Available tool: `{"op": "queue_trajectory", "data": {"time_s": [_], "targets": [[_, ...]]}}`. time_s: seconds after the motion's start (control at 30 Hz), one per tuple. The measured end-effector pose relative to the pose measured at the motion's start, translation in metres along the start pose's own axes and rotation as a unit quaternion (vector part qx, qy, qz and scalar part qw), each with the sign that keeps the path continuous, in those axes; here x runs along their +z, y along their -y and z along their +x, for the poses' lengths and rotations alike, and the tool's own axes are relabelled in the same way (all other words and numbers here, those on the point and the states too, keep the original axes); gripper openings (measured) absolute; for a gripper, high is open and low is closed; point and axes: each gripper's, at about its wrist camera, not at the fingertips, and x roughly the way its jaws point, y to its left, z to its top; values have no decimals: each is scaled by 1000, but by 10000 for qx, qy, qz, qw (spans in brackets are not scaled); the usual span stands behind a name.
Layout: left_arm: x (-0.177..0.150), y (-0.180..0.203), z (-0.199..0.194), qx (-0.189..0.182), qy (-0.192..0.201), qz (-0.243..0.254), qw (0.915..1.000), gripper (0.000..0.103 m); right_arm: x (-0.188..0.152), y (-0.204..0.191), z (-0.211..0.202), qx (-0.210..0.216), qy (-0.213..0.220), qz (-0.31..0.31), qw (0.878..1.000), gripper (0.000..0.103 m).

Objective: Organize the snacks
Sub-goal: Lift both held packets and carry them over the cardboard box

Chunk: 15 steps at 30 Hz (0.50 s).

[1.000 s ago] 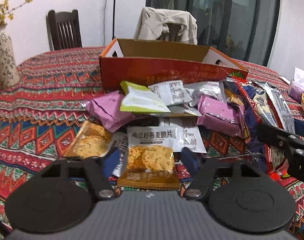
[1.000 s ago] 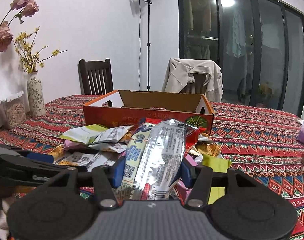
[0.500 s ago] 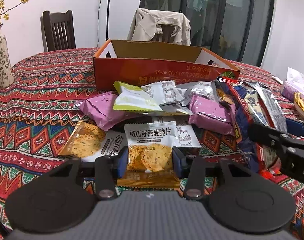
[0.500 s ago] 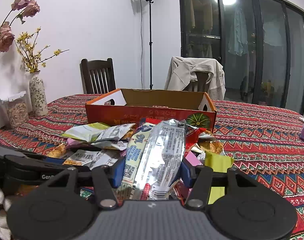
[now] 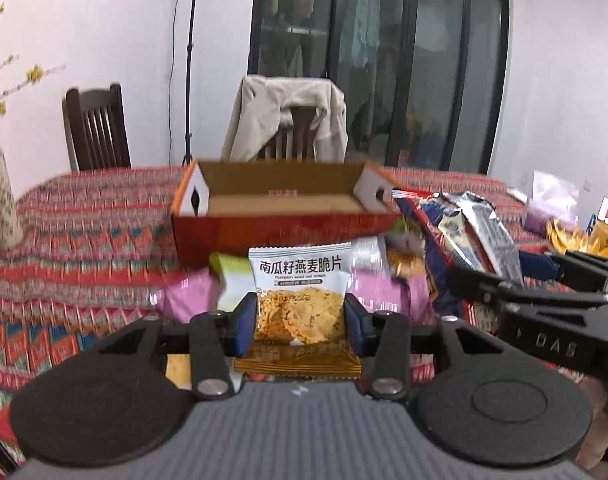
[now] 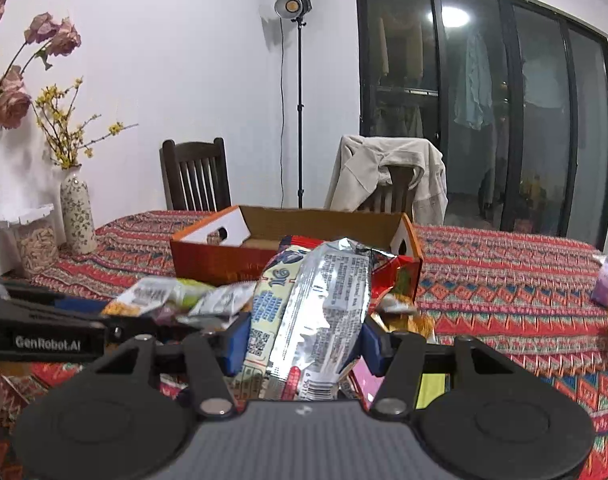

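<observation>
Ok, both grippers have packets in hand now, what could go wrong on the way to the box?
1. The left gripper pinches the white-and-orange oat crisp packet only by its side edges; it could slip or the crisps could crack.
2. The right gripper squeezes several long foil snack packs together; a loose one may slide out.
3. The two grippers are close together, so both heading for the open orange cardboard box could collide.

My left view smears the tablecloth with motion blur, my right stays sharp, lit by the stand lamp glaring off glass doors, edges fisheye-bent.
</observation>
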Motion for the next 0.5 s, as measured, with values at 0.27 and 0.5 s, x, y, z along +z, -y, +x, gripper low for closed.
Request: {"op": "queue_trajectory", "data": {"time_s": [0.27,0.5], "targets": [[50,-5,13,126,371,-112,9992,46,42,4,13,-5,254,-120,9996,55],[92,-14,48,364,475,-288,9978,45,78,13,48,2,261,-121,9996,55]]}}
